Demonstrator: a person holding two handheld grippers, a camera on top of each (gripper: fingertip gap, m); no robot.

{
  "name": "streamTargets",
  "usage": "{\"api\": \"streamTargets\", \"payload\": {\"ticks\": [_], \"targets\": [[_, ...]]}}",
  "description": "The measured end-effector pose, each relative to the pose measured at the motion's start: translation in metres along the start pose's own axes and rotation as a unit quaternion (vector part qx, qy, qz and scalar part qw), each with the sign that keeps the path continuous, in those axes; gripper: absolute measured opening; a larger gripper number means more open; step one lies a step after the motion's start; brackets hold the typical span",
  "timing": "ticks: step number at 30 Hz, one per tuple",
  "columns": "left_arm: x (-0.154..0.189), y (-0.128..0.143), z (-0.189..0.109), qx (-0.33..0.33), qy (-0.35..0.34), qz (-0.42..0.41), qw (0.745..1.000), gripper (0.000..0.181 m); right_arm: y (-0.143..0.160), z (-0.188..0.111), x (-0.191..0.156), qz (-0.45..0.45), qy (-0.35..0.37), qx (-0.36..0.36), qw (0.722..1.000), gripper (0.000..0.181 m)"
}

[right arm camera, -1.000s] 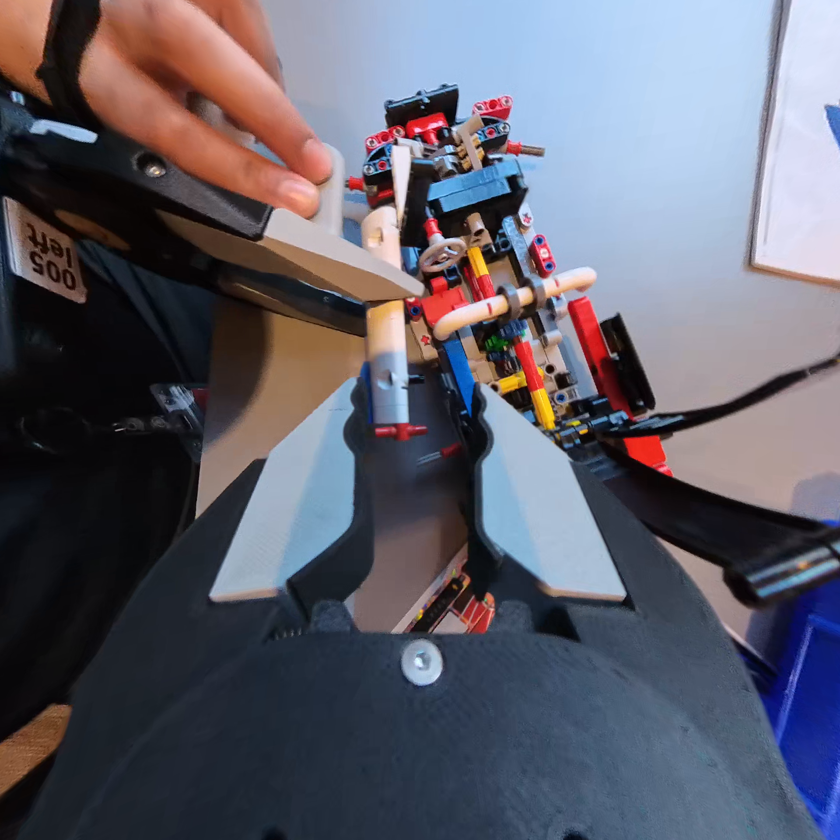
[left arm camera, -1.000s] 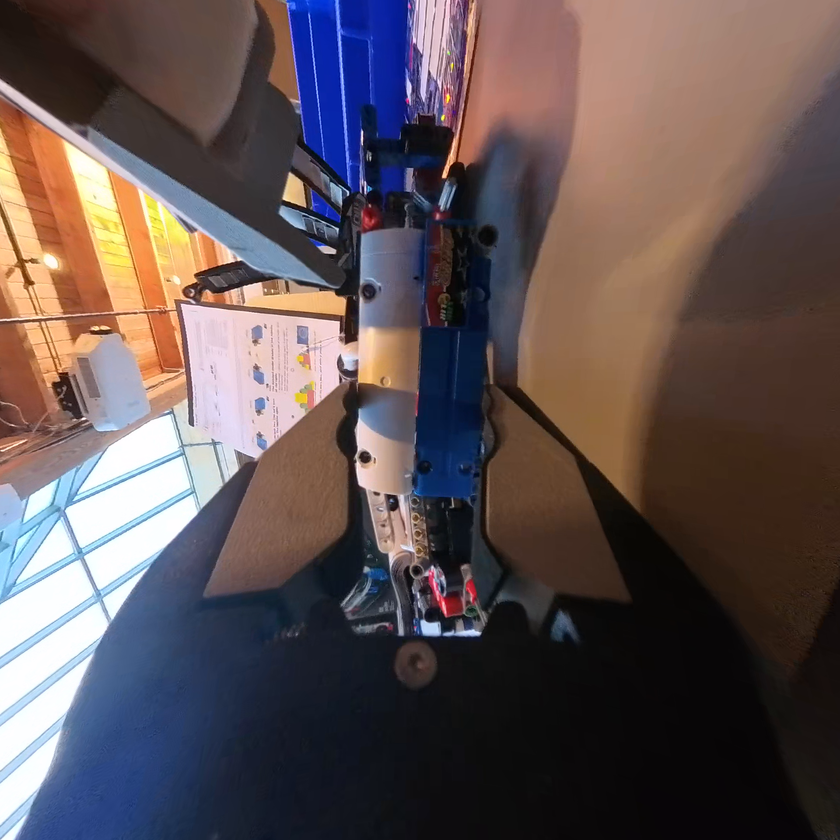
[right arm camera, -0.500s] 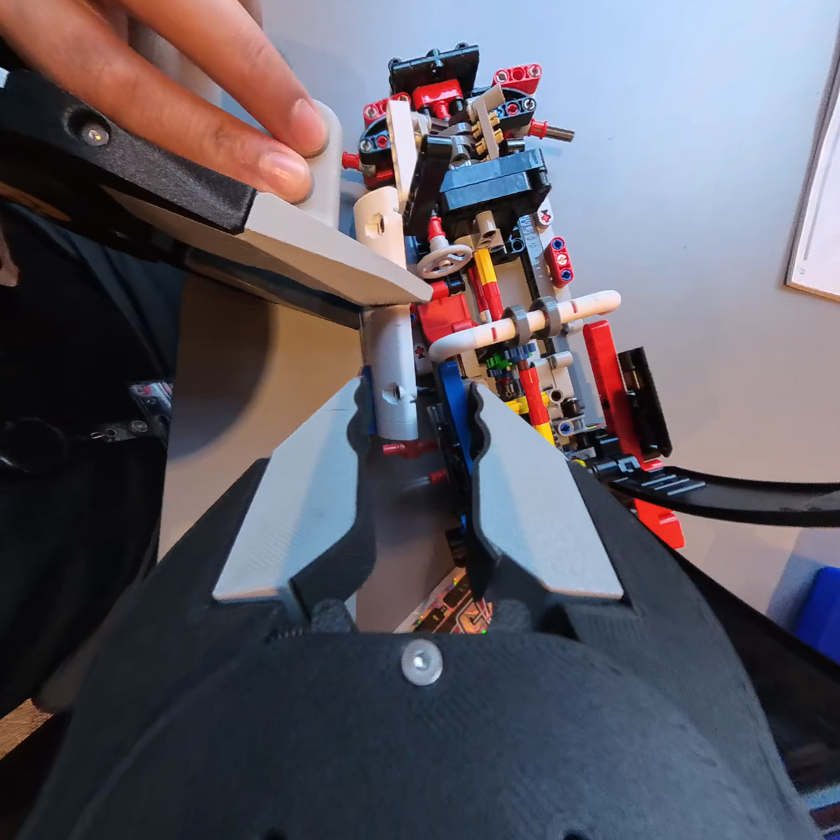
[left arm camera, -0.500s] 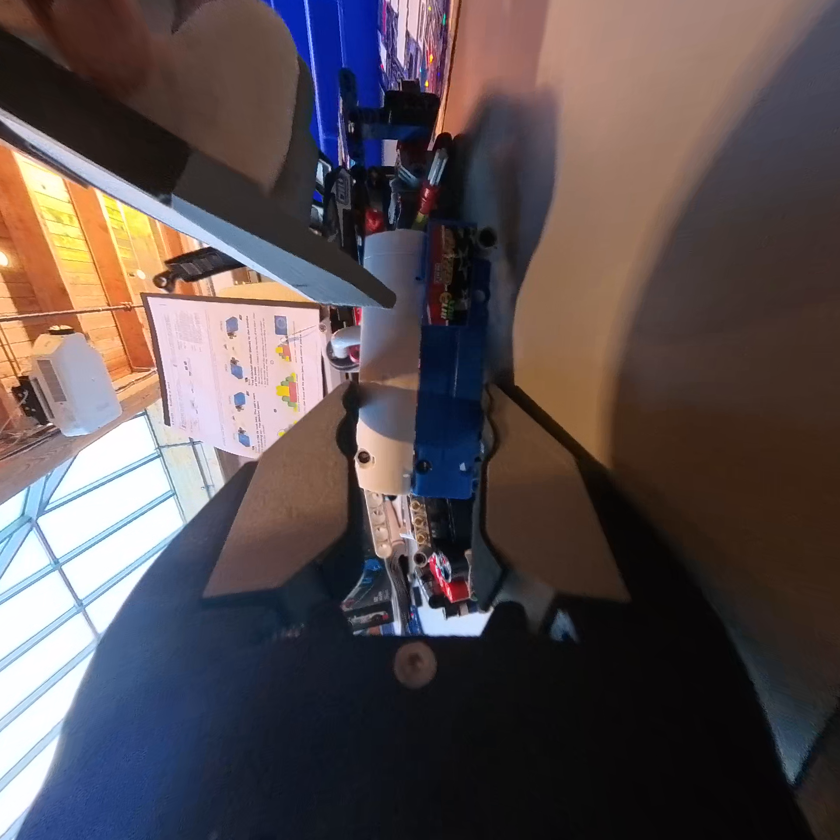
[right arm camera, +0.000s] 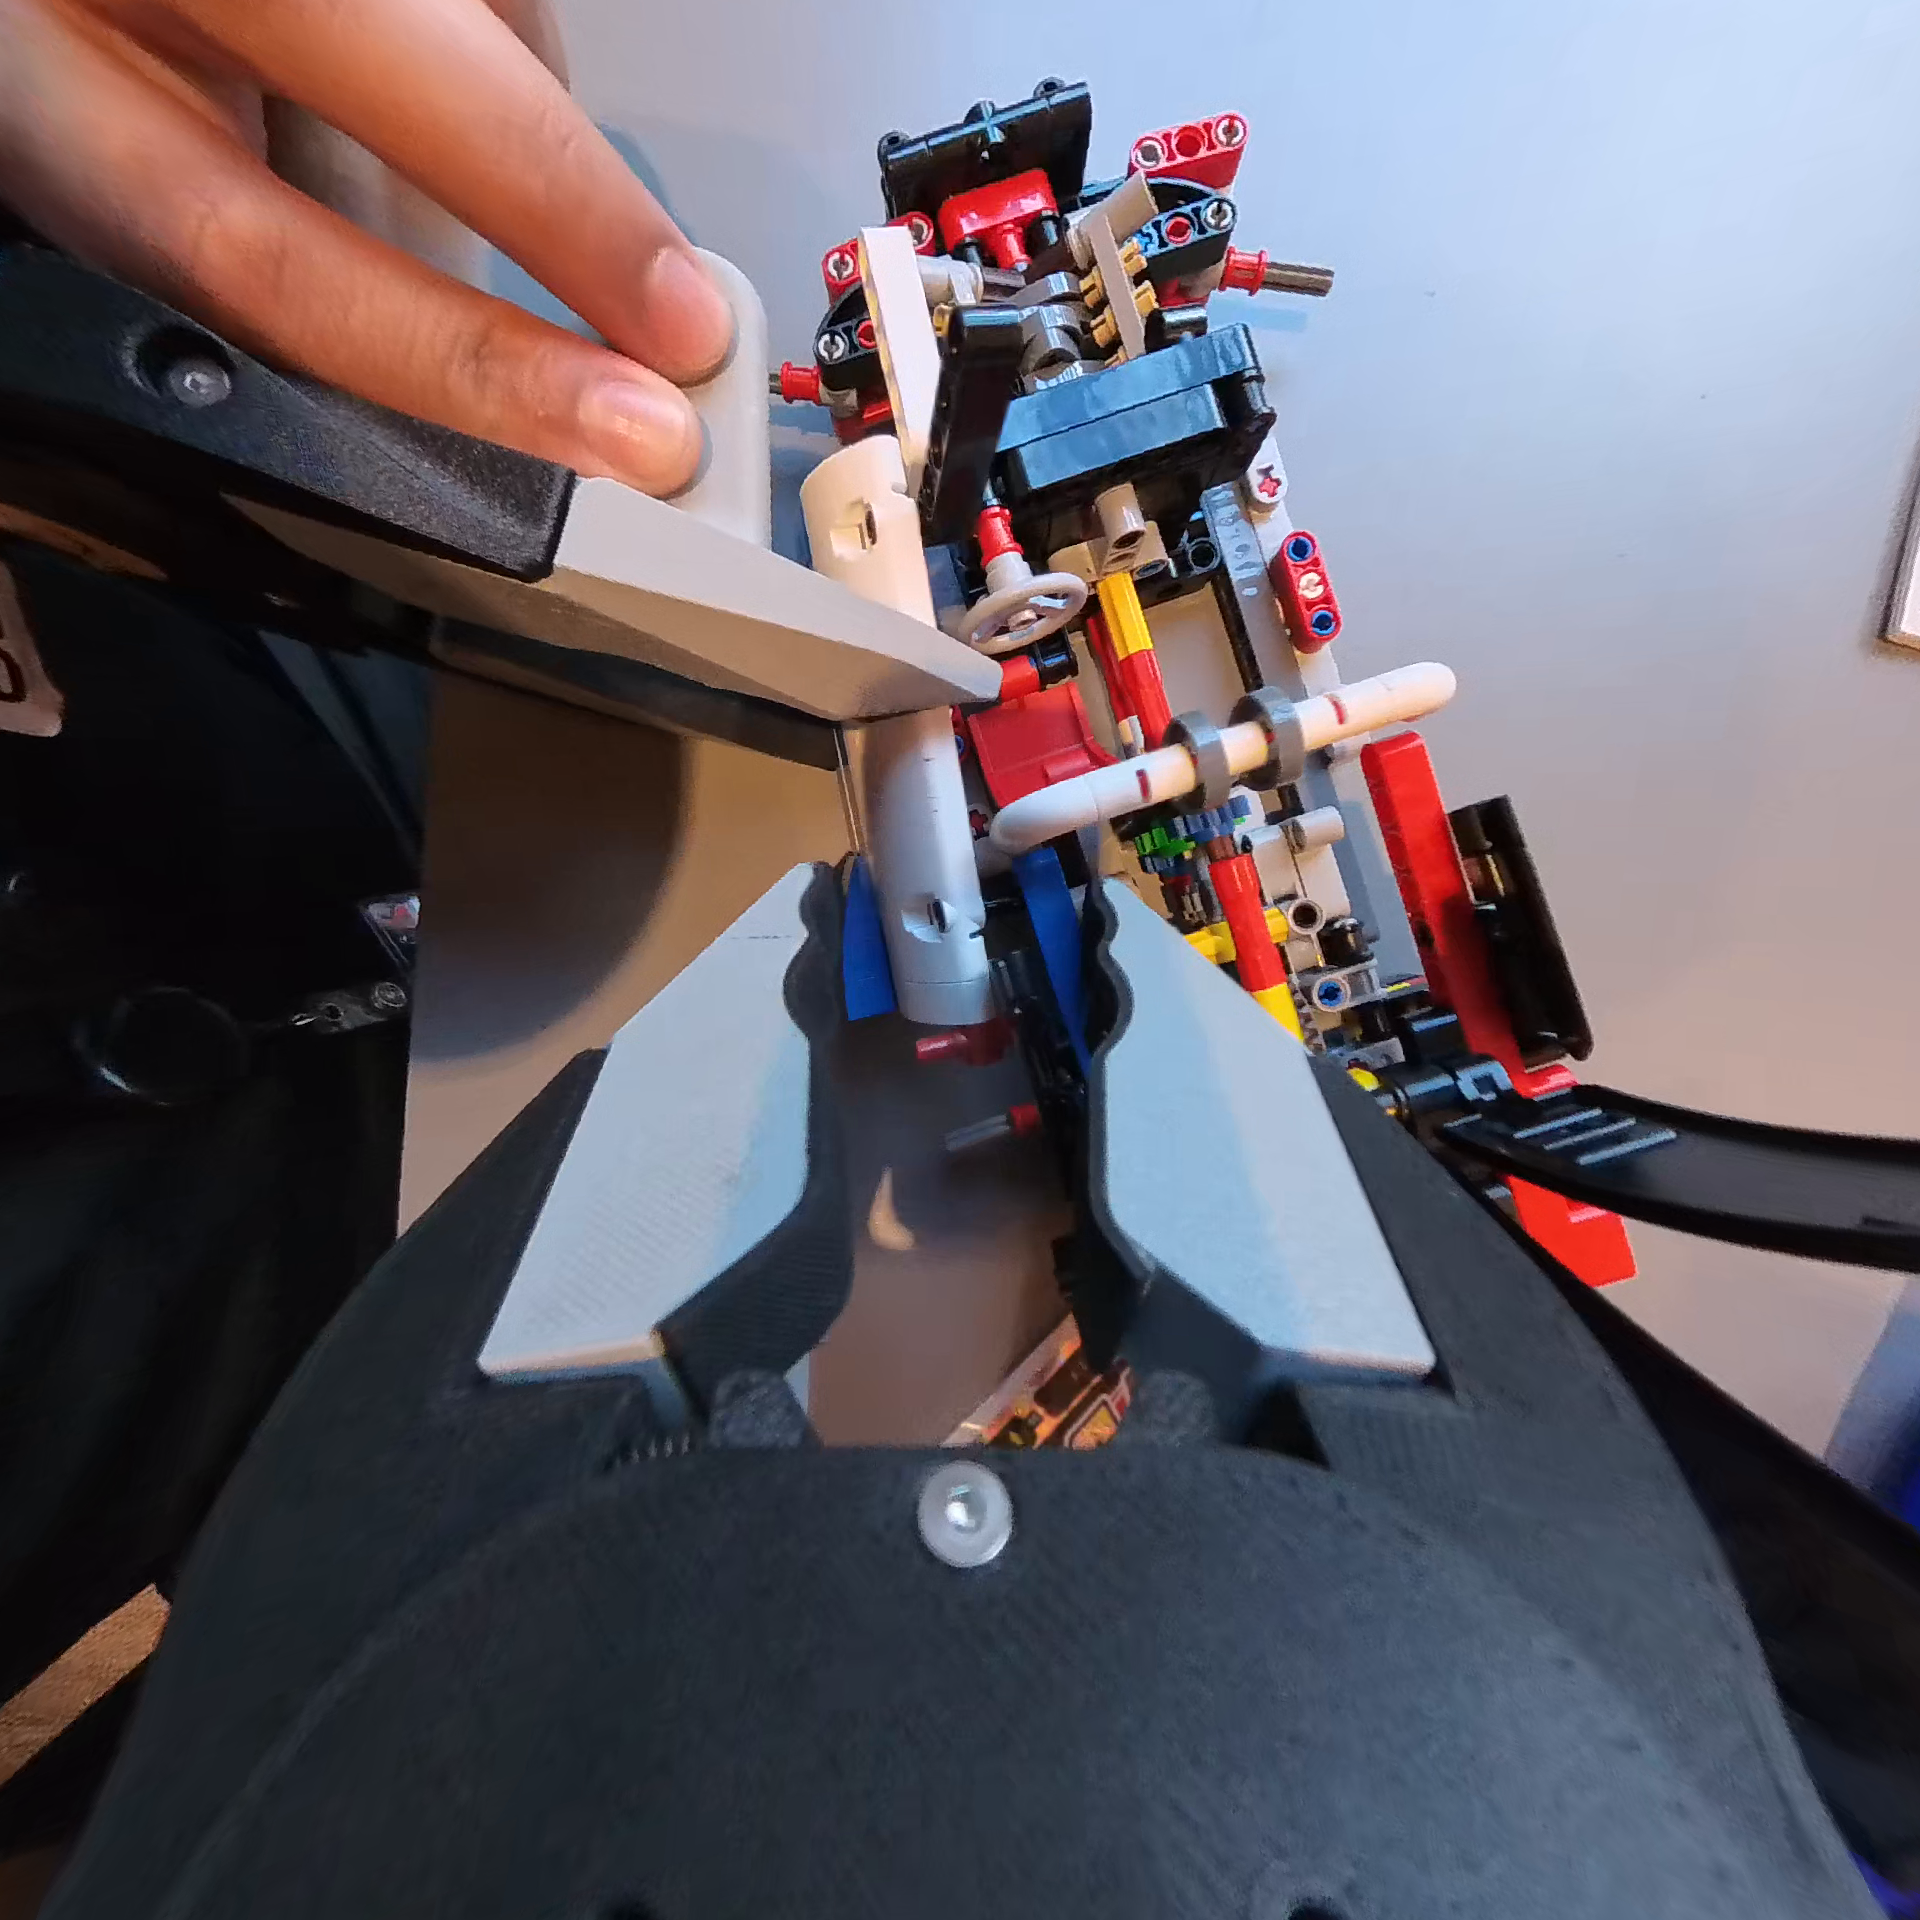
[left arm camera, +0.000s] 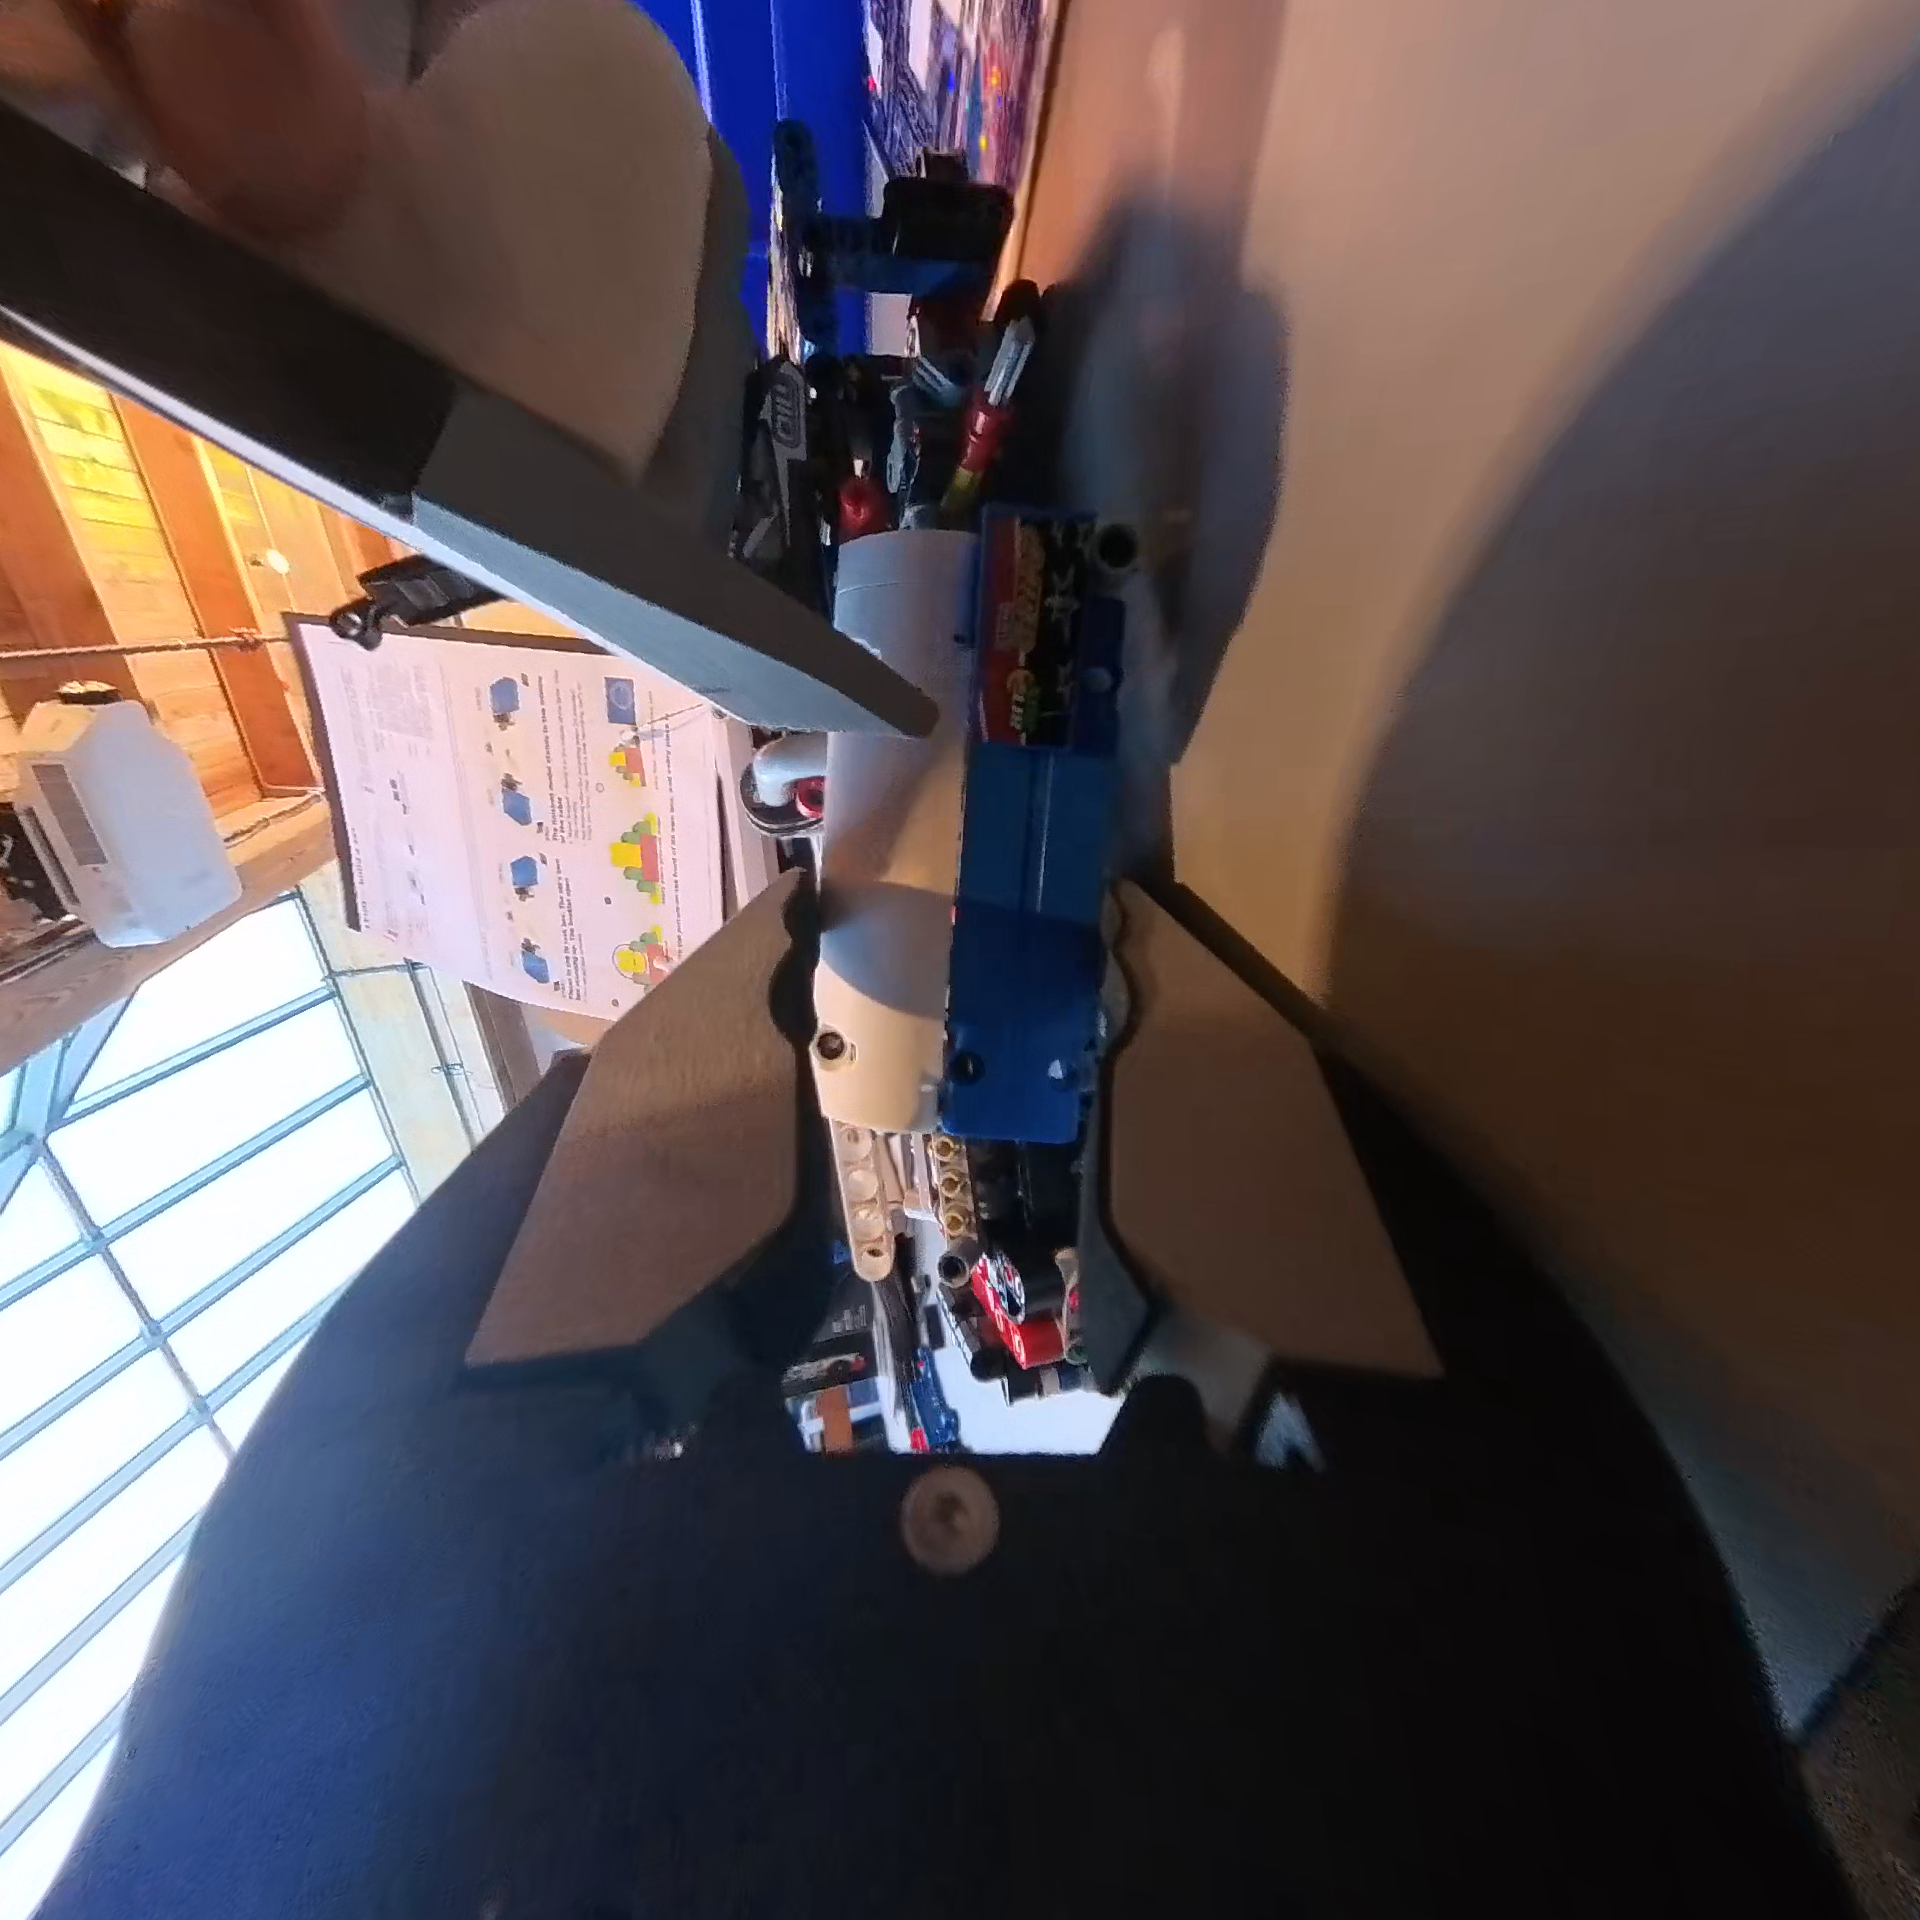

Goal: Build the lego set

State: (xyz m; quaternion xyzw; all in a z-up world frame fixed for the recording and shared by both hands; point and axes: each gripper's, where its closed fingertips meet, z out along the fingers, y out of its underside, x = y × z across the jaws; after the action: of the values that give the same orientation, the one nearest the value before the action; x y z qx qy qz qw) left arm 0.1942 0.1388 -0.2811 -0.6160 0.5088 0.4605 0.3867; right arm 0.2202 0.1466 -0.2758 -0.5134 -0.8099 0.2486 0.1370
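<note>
1. Left hand-held gripper [left arm camera: 951,997] pinches the lego model [left arm camera: 987,935] at frame centre, against the tabletop [left arm camera: 1558,520].
2. Right hand-held gripper [right arm camera: 956,935] pinches the model's lower end; squeeze evenly, keeping it steady.

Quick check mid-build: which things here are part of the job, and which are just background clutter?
In the job:
- lego model
- left gripper, jaws clamped on it
- right gripper, jaws around its end

Lying about:
- instruction sheet
- blue bin
- white appliance

Printed instruction sheet [left arm camera: 530,821], sticker on model [left arm camera: 1029,634]
</note>
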Motion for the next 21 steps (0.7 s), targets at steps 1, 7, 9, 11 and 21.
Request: {"api": "streamTargets", "payload": {"ticks": [1, 7, 9, 11, 21], "targets": [[0.000, 0.000, -0.002, 0.003, -0.006, 0.002, 1.000, 0.052, 0.000, 0.000, -0.002, 0.002, 0.001, 0.001, 1.000, 0.044], [0.003, -0.002, -0.016, 0.025, -0.036, 0.005, 0.999, 0.050, -0.003, 0.000, -0.022, 0.032, 0.003, 0.013, 0.999, 0.049], [0.004, -0.002, -0.020, 0.030, -0.041, 0.001, 0.999, 0.051, -0.002, 0.000, -0.026, 0.031, 0.012, 0.011, 0.999, 0.049], [0.004, -0.003, -0.023, 0.036, -0.042, -0.007, 0.998, 0.051, -0.001, -0.001, -0.027, 0.025, 0.025, 0.012, 0.999, 0.047], [0.005, -0.004, -0.025, 0.036, -0.042, -0.013, 0.998, 0.051, -0.002, -0.022, -0.031, -0.030, 0.050, 0.040, 0.997, 0.042]]}}
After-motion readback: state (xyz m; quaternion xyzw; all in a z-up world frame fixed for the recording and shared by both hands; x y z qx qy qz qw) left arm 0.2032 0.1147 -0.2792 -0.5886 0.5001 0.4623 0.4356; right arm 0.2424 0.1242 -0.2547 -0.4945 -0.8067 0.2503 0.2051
